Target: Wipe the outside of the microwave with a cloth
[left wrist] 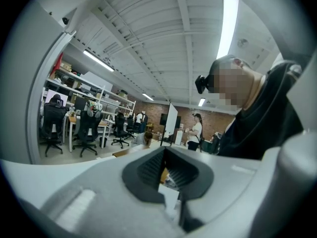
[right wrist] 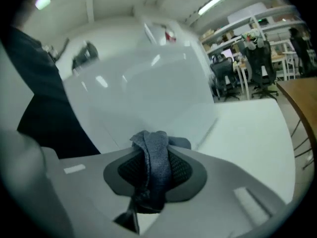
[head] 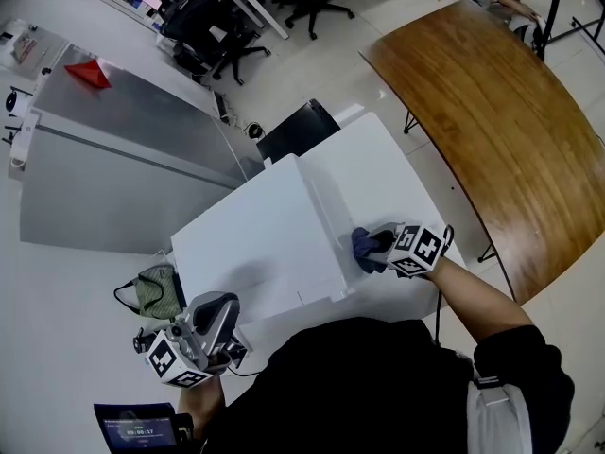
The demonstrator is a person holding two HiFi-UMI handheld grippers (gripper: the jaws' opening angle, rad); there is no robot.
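The white microwave (head: 255, 244) stands on a white table (head: 397, 178); I look down on its top. My right gripper (head: 378, 247) is shut on a blue-grey cloth (head: 365, 249) and holds it against the microwave's right side, near the front corner. In the right gripper view the cloth (right wrist: 156, 165) hangs bunched between the pads of the right gripper (right wrist: 154, 143), with the microwave's white wall (right wrist: 143, 93) just ahead. My left gripper (head: 213, 324) is off the front-left corner, close to my body, pointing upward. In its own view the left gripper (left wrist: 166, 155) has its jaws together with nothing between them.
A curved wooden table (head: 492, 112) runs along the right. A grey metal surface (head: 123, 140) lies to the left, a black box (head: 298, 130) sits behind the microwave, and office chairs (head: 213, 26) stand beyond. A small green bag (head: 156, 291) and a screen (head: 137, 430) are near my left gripper.
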